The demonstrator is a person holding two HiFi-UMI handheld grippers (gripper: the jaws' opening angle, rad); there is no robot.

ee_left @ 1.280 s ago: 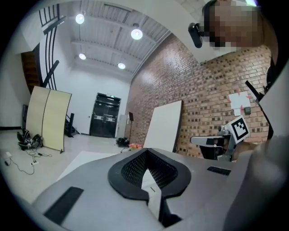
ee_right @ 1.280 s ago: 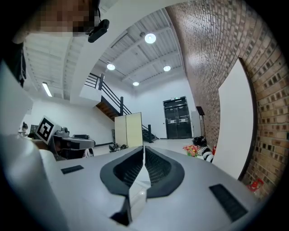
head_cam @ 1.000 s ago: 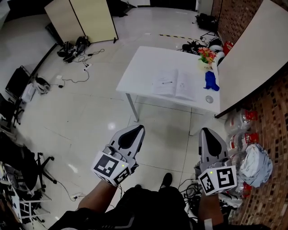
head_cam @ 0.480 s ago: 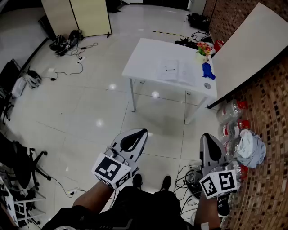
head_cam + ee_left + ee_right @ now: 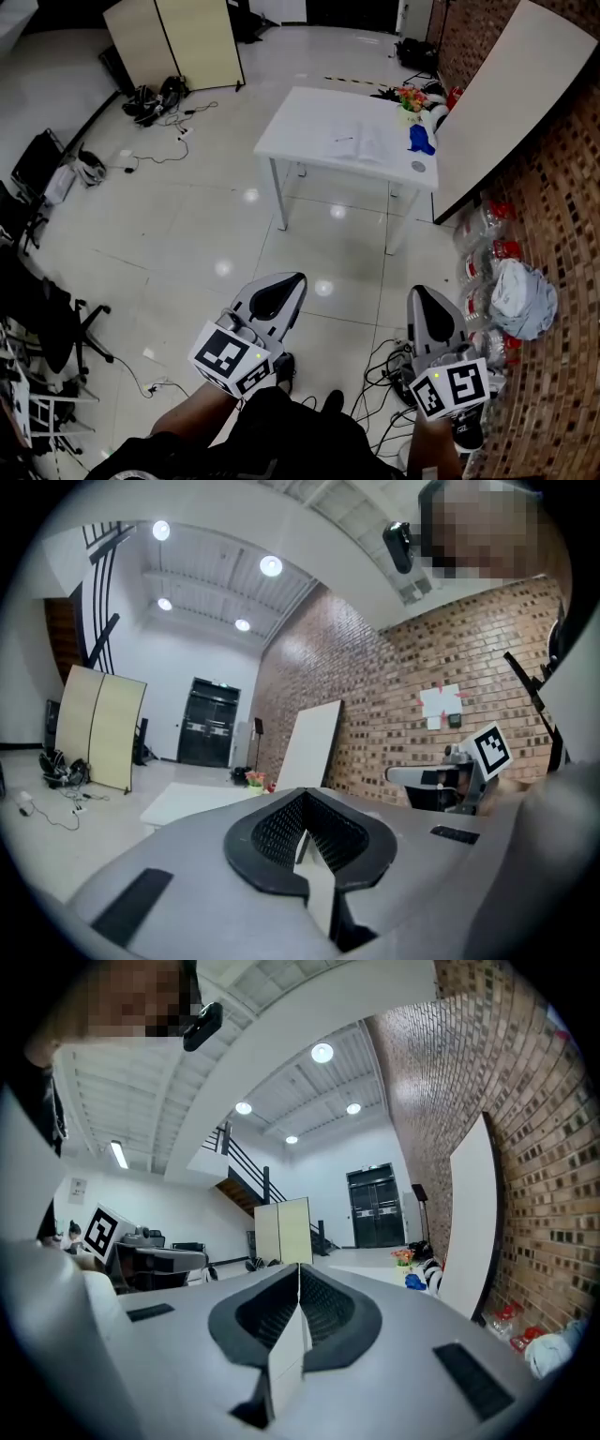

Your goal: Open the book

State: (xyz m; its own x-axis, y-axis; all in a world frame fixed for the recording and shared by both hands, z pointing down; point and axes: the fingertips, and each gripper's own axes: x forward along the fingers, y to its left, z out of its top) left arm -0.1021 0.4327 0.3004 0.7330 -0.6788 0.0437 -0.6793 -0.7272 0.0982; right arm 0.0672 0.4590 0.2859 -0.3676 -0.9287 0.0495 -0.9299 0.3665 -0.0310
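Holding left gripper low near body, jaws pressed together, clamping nothing. Holding right gripper alongside, jaws likewise meeting, empty. Standing on glossy floor, well apart from white counter. Seeing book lying open, pages up, on counter's right part. Seeing blue object just beside book, flowers near counter's far right corner. Aiming both grippers roughly toward counter.
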